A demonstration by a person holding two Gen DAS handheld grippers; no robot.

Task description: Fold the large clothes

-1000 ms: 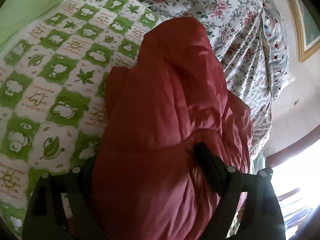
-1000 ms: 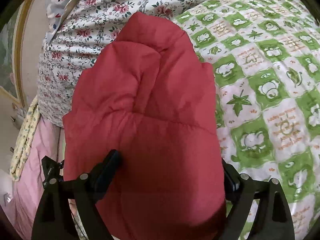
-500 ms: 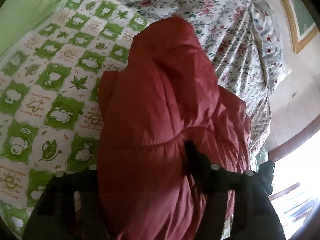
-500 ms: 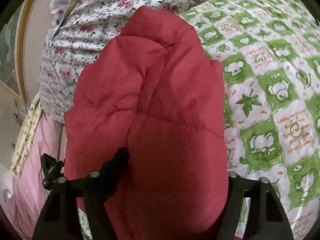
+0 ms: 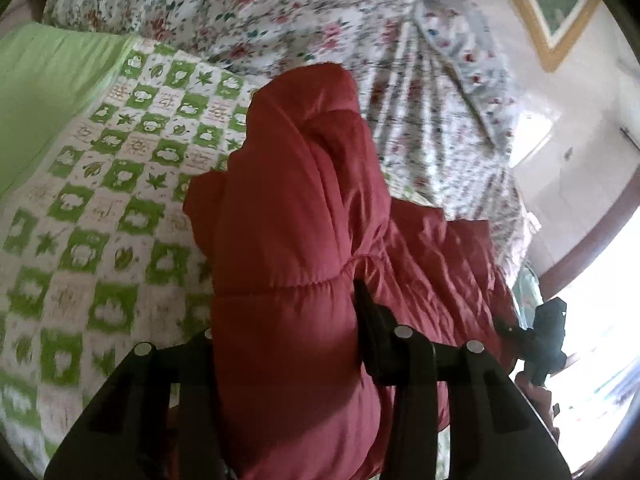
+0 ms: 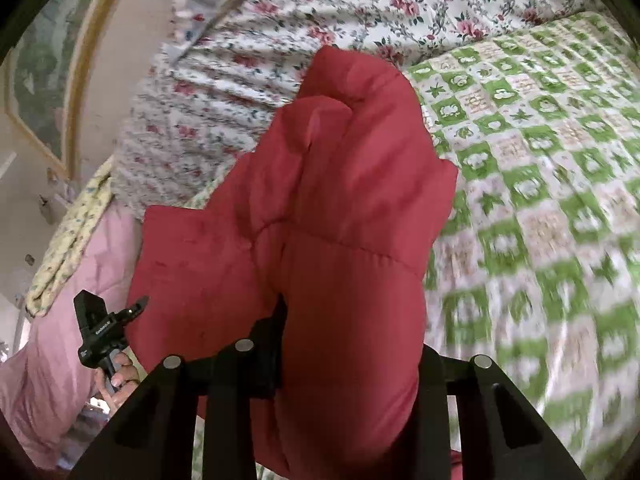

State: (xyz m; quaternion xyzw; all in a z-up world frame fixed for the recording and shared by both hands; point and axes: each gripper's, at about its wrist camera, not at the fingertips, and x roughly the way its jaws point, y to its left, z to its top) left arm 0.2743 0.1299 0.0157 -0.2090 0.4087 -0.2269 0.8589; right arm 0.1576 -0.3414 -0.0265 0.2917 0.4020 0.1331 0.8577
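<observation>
A puffy red quilted jacket (image 5: 296,208) lies bunched on a bed with a green-and-white checked cover (image 5: 100,216). My left gripper (image 5: 288,320) is shut on a thick fold of the jacket; the padding fills the space between its fingers. In the right wrist view the same red jacket (image 6: 340,200) rises toward the pillows. My right gripper (image 6: 352,344) is shut on another thick fold of it. The near hem of the jacket is hidden under both grippers.
A floral quilt (image 5: 320,20) is piled at the head of the bed. A plain green sheet (image 5: 44,92) lies at the far left. A pink blanket (image 6: 60,340) hangs over the bed's side. The other gripper and hand (image 6: 108,344) show at lower left.
Both grippers' fingers have closed in further on the jacket. Both views have pulled back and tilted up, so more of the floral quilt and wall shows.
</observation>
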